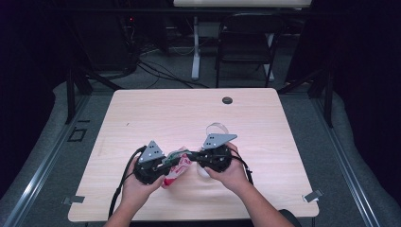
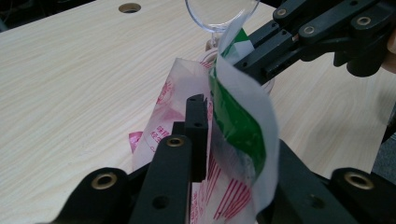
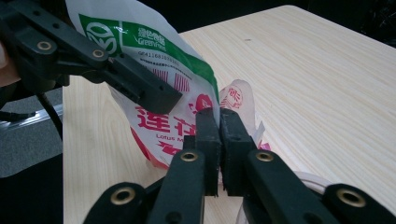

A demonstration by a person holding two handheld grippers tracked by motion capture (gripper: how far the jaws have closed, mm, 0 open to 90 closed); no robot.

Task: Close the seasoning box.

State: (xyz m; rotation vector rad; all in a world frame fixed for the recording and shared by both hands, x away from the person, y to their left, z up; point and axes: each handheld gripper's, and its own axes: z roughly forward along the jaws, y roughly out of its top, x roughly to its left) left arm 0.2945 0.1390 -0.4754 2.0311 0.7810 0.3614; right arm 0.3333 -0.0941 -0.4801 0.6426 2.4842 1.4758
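Both claws pinch bag (image 1: 174,171) edges — L gripper (image 1: 166,163) at 9, R gripper (image 1: 188,158) at 3; pull apart.

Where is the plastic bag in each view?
High view: the bag sits low at centre, between the two grippers.
Left gripper view: centre, rising between that gripper's own jaws, its upper edge pinched by the right gripper.
Right gripper view: centre left, behind its own shut jaws, with the left gripper gripping it from the left.
Shared landmark: the table.
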